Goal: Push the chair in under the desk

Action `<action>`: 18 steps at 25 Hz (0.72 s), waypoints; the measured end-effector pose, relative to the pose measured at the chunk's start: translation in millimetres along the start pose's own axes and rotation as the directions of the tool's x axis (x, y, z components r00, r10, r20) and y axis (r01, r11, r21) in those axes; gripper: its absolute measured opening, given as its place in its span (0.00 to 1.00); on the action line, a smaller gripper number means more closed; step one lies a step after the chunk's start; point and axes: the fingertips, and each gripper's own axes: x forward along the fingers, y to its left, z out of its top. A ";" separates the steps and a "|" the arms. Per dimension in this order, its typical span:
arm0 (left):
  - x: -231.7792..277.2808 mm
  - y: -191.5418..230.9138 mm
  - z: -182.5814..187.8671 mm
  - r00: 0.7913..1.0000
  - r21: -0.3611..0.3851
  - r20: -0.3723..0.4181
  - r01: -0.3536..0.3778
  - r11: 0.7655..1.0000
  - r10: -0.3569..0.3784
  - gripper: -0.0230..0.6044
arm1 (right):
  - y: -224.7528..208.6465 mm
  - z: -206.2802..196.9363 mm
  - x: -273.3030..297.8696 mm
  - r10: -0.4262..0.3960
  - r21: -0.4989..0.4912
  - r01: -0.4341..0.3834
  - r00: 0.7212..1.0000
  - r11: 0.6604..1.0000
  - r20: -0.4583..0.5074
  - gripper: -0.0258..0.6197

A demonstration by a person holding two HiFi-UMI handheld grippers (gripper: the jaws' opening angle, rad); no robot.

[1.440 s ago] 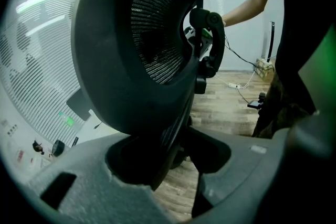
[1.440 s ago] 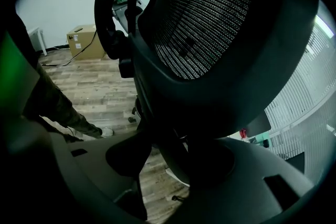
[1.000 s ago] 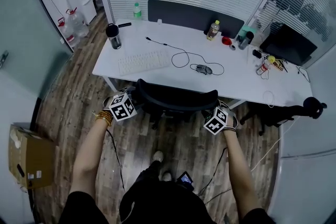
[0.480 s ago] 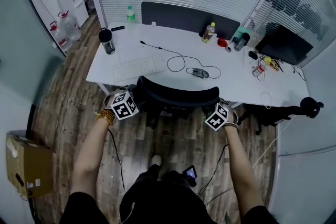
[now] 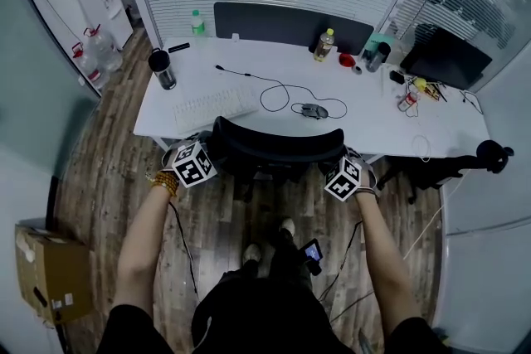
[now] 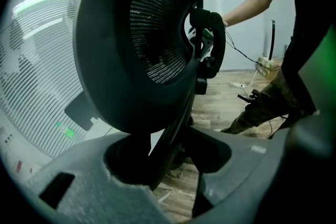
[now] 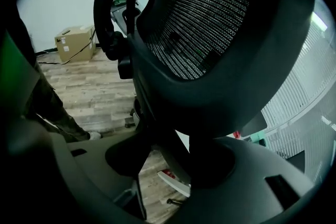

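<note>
A black mesh-backed office chair (image 5: 278,147) stands at the near edge of the white desk (image 5: 373,116), its seat hidden under the backrest. My left gripper (image 5: 211,153) is shut on the left rim of the backrest, and my right gripper (image 5: 330,165) is shut on the right rim. In the left gripper view the backrest (image 6: 136,50) fills the frame, its rim wedged between the jaws of the left gripper (image 6: 168,157). The right gripper view shows the mesh back (image 7: 210,34) seated the same way in the right gripper (image 7: 168,157).
On the desk lie a keyboard (image 5: 211,104), a mouse (image 5: 313,108) with its cable, a black tumbler (image 5: 159,68) and bottles (image 5: 322,46). A second black chair (image 5: 448,166) stands at the right. A cardboard box (image 5: 51,278) sits on the wooden floor at the left.
Both grippers and the chair have moved toward the desk. The backrest now sits closer to the desk's near edge, and the person's feet have stepped forward.
</note>
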 end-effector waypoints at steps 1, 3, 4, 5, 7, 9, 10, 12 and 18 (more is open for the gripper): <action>0.0 -1.5 -0.4 1.000 0.000 0.002 -0.001 1.000 0.001 0.37 | 0.9 -0.7 -0.8 -0.004 -0.003 0.004 1.000 1.000 0.008 0.39; 0.4 -2.7 -1.1 1.000 0.009 0.004 -0.003 1.000 0.002 0.37 | 1.7 -1.4 -1.4 -0.003 -0.010 0.003 1.000 1.000 0.025 0.39; 0.1 -2.5 -1.3 1.000 0.014 0.007 -0.006 1.000 0.006 0.37 | 2.0 -0.5 -1.3 0.006 -0.013 -0.006 0.999 1.000 0.034 0.39; -0.8 -2.4 -1.4 1.000 0.016 0.013 -0.011 1.000 0.011 0.37 | 3.5 0.5 -1.3 0.024 -0.017 -0.023 0.999 1.000 0.042 0.39; -4.3 -2.3 0.2 0.999 0.008 0.037 -0.037 0.999 0.037 0.38 | 9.0 0.7 -3.1 0.068 -0.031 -0.066 0.997 0.997 0.048 0.41; -11.5 -1.6 2.8 0.994 -0.016 0.069 -0.082 0.997 0.082 0.38 | 12.9 -2.2 -5.3 0.085 -0.048 -0.083 0.996 0.995 0.036 0.47; -17.2 -1.3 3.5 0.990 -0.039 0.088 -0.105 0.994 0.108 0.38 | 13.2 -3.2 -6.3 0.078 -0.056 -0.077 0.996 0.995 0.029 0.48; -30.5 -2.5 4.0 0.980 -0.103 0.130 -0.141 0.985 0.154 0.37 | 10.6 -3.8 -10.0 0.047 -0.059 -0.045 0.999 0.997 0.026 0.49; -63.0 -26.1 26.3 0.935 -0.229 0.257 -0.187 0.955 0.245 0.35 | 3.8 1.3 -45.2 -0.074 0.023 0.072 0.993 0.997 0.091 0.43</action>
